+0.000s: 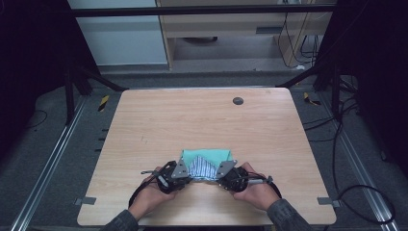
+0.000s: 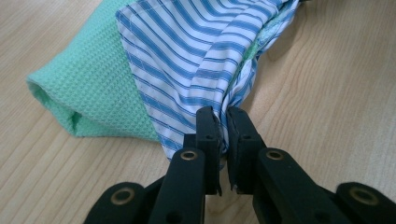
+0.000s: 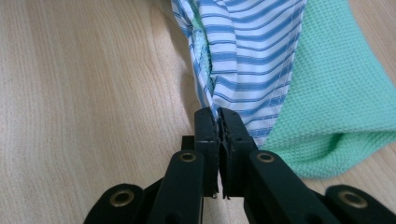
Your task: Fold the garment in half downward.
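A blue-and-white striped cloth (image 1: 200, 168) with a mint-green waffle side (image 1: 207, 155) lies near the table's front edge. My left gripper (image 1: 188, 174) is shut on its near left corner; in the left gripper view the striped fabric (image 2: 196, 60) bunches between the black jaws of that gripper (image 2: 222, 122), with the green layer (image 2: 98, 88) folded under at the left. My right gripper (image 1: 216, 176) is shut on the near right corner; in the right gripper view the striped fabric (image 3: 247, 60) runs into its pinched jaws (image 3: 218, 120), with the green waffle layer (image 3: 336, 107) at the right.
The wooden table (image 1: 202, 120) has a dark round grommet (image 1: 237, 100) near its far edge. Metal rails (image 1: 53, 159) run along the floor on both sides, and cables (image 1: 356, 187) lie on the floor at the right.
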{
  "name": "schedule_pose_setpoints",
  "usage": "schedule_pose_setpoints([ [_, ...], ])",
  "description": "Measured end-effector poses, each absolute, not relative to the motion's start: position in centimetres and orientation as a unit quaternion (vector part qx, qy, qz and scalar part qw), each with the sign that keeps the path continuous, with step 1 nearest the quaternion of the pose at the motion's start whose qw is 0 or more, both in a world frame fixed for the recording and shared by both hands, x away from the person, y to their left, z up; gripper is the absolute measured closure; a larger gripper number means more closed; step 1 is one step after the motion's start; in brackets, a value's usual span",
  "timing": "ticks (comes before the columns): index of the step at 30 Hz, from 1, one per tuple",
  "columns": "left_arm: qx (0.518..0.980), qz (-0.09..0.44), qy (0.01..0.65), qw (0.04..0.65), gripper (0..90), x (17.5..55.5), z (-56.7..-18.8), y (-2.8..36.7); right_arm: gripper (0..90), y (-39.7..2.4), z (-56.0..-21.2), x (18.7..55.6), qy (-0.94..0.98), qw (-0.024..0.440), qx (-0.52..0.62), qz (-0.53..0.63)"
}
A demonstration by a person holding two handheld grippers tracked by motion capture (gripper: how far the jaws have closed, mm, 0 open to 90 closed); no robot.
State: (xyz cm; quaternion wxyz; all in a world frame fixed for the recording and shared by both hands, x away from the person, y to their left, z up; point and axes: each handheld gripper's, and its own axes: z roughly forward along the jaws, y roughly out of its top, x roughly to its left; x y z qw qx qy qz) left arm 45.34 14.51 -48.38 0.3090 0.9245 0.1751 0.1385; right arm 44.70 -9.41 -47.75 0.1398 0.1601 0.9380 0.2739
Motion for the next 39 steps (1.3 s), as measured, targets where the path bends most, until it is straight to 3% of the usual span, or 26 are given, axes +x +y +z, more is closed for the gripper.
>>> schedule_pose_setpoints([
  [10,0.919,0.131,0.189,0.320,83.3,44.8,-48.5,14.6,85.9,-9.6,-47.5,44.6,0.937,0.145,0.164,0.273],
  [12,0.917,0.127,0.195,0.324,76.9,44.5,-48.4,14.8,77.7,-9.9,-47.3,44.3,0.932,0.150,0.172,0.281],
  [13,0.914,0.120,0.205,0.329,76.9,44.2,-48.2,15.2,77.7,-9.9,-47.3,44.3,0.932,0.150,0.172,0.281],
  [14,0.911,0.116,0.210,0.337,71.9,44.0,-48.2,15.4,68.4,-10.3,-47.2,44.0,0.928,0.150,0.183,0.288],
  [15,0.910,0.111,0.212,0.340,71.4,43.9,-48.1,15.7,64.7,-10.5,-47.1,43.8,0.927,0.148,0.189,0.289],
  [22,0.899,0.115,0.228,0.355,64.0,42.8,-47.3,17.7,47.8,-12.8,-46.7,43.0,0.915,0.154,0.221,0.302],
  [25,0.893,0.125,0.243,0.357,56.2,43.1,-47.1,18.4,39.0,-13.9,-46.7,43.0,0.908,0.163,0.239,0.303],
  [33,0.863,0.164,0.322,0.352,25.2,45.8,-47.3,20.5,17.8,-16.6,-47.5,44.4,0.879,0.176,0.317,0.310],
  [37,0.841,0.180,0.376,0.345,14.6,48.0,-48.0,21.8,10.4,-17.9,-48.2,45.9,0.847,0.185,0.382,0.319],
  [39,0.827,0.183,0.402,0.348,13.5,49.0,-48.4,22.6,9.2,-18.5,-48.5,46.7,0.830,0.192,0.413,0.321],
])
